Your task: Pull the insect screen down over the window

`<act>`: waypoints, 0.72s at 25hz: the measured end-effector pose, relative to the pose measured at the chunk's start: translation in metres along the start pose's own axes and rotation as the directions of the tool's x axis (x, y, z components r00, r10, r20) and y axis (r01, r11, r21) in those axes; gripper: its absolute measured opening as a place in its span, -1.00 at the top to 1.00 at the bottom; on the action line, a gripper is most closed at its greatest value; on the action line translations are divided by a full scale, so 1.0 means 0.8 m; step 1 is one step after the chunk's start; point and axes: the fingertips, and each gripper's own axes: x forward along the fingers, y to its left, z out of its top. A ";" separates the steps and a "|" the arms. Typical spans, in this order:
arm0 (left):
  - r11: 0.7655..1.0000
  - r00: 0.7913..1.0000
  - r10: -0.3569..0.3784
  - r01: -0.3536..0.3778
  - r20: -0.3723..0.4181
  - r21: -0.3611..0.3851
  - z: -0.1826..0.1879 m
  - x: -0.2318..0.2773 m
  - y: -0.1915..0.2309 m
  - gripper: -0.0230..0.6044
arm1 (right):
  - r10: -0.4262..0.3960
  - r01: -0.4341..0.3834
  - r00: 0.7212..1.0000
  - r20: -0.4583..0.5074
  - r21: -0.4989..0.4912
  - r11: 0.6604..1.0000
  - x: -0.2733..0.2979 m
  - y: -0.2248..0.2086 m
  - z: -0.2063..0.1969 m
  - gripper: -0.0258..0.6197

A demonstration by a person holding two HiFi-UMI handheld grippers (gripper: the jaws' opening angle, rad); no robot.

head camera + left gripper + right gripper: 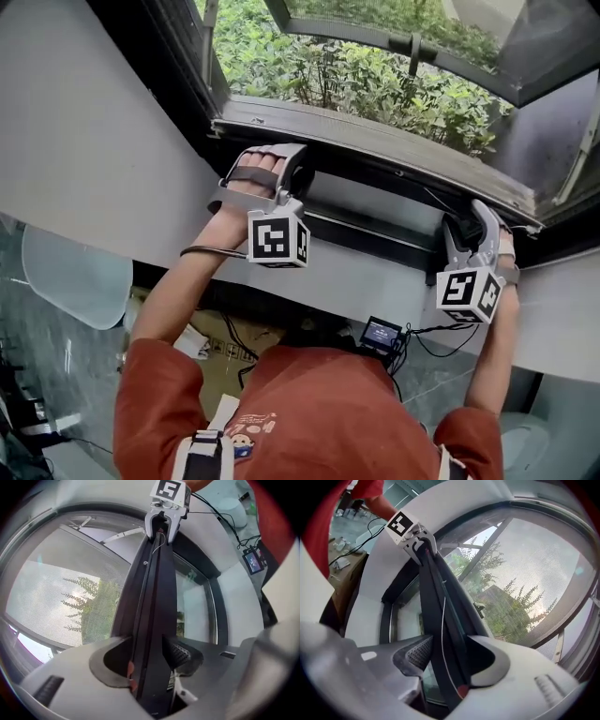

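The left gripper [147, 659] is closed on the dark pull bar [154, 588] of the insect screen, with the bar held between its widely spread jaws and both pads lying against the bar's sides. The right gripper [450, 660] is set around the same bar further along. Its jaws are spread wide, one jaw rests on the bar, and the ribbed pad [417, 653] opposite appears to stand just clear of it, so this grip is judged loose rather than clamped. In the head view the two grippers are seen well apart, one near each end of the bar, probably so that the bar is kept level and the screen runs evenly in its side tracks. The bar lies low in the window opening, close above the white wall [94, 141] under the window, and fine grey mesh [56, 602] is stretched over the glass beyond it in both gripper views. From this the screen is judged to be drawn down all or nearly all the way, though whether the bar is seated at the sill cannot be told. Green bushes [356, 75] are seen outside. A person's red shirt [309, 412] fills the bottom of the head view.
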 end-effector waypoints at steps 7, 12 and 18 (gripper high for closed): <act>1.000 0.999 0.024 -0.024 0.025 -0.014 0.001 -0.005 0.006 0.28 | -0.013 0.013 0.999 0.041 0.020 1.000 -0.004 -0.007 0.006 0.22; 0.999 0.999 0.027 -0.026 0.034 -0.031 0.003 -0.004 0.004 0.28 | -0.030 0.029 0.999 0.042 0.022 0.999 -0.004 -0.008 0.006 0.21; 0.992 0.998 0.052 -0.046 0.047 -0.114 0.007 -0.011 0.007 0.28 | -0.057 0.051 0.995 0.079 0.079 0.996 -0.009 -0.011 0.012 0.21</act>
